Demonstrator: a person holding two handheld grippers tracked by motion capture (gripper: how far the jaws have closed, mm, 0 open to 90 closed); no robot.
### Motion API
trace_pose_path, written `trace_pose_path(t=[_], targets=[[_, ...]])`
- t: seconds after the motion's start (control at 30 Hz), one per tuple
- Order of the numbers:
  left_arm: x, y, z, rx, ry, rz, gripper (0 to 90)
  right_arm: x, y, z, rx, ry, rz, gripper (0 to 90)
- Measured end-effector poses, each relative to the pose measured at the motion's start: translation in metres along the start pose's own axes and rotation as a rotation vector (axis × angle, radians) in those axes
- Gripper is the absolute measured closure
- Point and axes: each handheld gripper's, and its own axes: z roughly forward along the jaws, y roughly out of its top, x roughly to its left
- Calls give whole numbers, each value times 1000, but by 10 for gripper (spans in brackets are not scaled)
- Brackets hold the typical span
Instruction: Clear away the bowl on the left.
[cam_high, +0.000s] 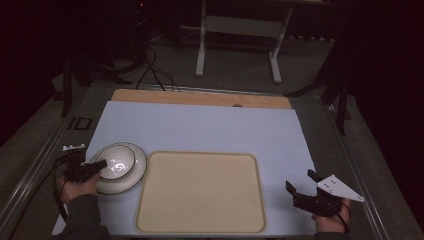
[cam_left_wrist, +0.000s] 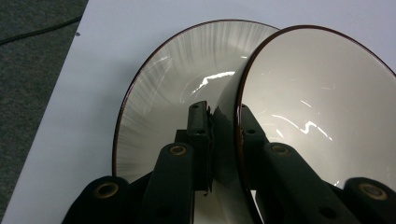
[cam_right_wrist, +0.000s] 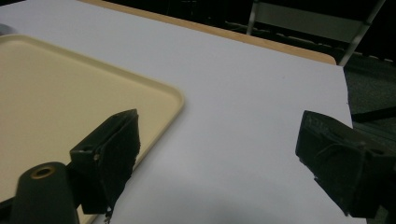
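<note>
A white bowl (cam_high: 120, 161) with a dark rim sits on a white plate (cam_high: 131, 177) at the left of the table. My left gripper (cam_high: 101, 164) is shut on the bowl's near rim. In the left gripper view the bowl (cam_left_wrist: 317, 107) fills the right side and the plate (cam_left_wrist: 173, 88) lies behind it; my left gripper (cam_left_wrist: 223, 112) has one jaw outside the bowl's wall and one inside. A beige tray (cam_high: 200, 192) lies in the middle, with nothing on it. My right gripper (cam_high: 301, 180) hovers open at the table's right front, right of the tray (cam_right_wrist: 56, 93); the right gripper (cam_right_wrist: 219, 135) holds nothing.
A pale blue mat (cam_high: 210, 130) covers the table, with a wooden strip (cam_high: 200, 97) along its far edge. Beyond the table stand a white desk frame (cam_high: 237, 35) and cables (cam_high: 150, 70) on the carpet.
</note>
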Motion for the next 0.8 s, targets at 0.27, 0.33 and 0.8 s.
trace_pose_path(t=[0.27, 0.33, 0.8], targets=[[3, 0, 2, -8, -28, -57, 814, 0, 0, 0, -2, -3, 0, 134], [3, 0, 2, -9, -40, -59, 815, 0, 0, 0, -5, -5, 0, 134], [2, -1, -2, -53, -146, -40, 811, -1, 1, -2, -13, -3, 4, 134]])
